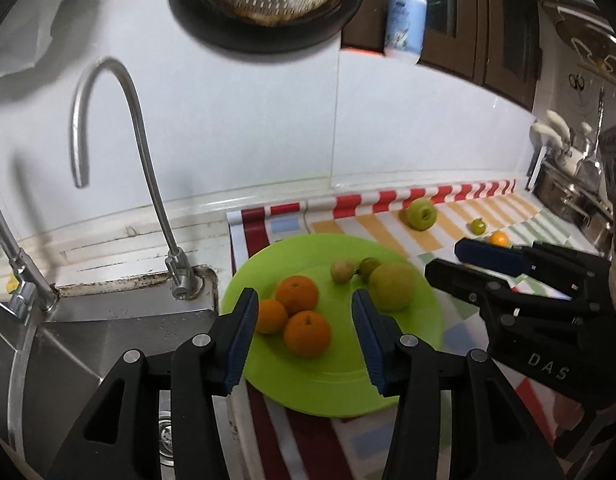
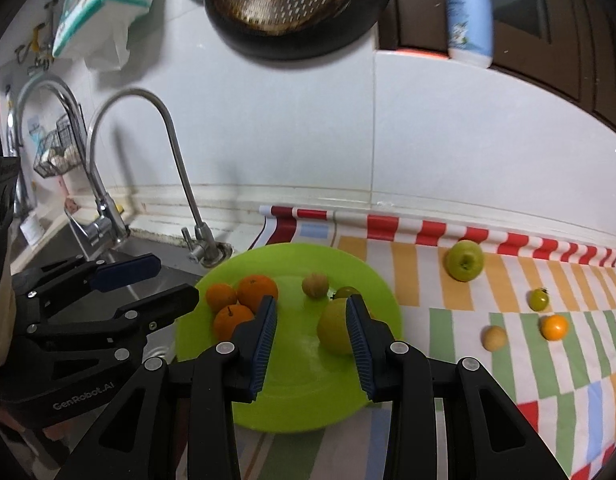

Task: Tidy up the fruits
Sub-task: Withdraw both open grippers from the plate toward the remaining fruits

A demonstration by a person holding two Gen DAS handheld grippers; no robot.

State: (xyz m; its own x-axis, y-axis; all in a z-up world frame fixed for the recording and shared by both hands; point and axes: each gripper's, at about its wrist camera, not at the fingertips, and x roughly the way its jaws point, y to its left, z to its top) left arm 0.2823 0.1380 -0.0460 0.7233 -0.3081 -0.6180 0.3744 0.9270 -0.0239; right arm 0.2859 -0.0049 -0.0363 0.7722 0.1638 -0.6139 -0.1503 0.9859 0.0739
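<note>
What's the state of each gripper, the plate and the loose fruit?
left gripper: open, empty, over plate
right gripper: open, empty, over plate
green plate: holds three oranges, a yellow-green fruit, two small fruits
green apple: on cloth, off plate
green tomato: off plate
small orange fruit: off plate
tan fruit: off plate

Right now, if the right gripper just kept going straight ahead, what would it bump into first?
Probably the green plate: the open right gripper points down at its bare middle. The large yellow-green fruit sits just by its right finger and might get grazed, though depth is hard to judge.
</note>
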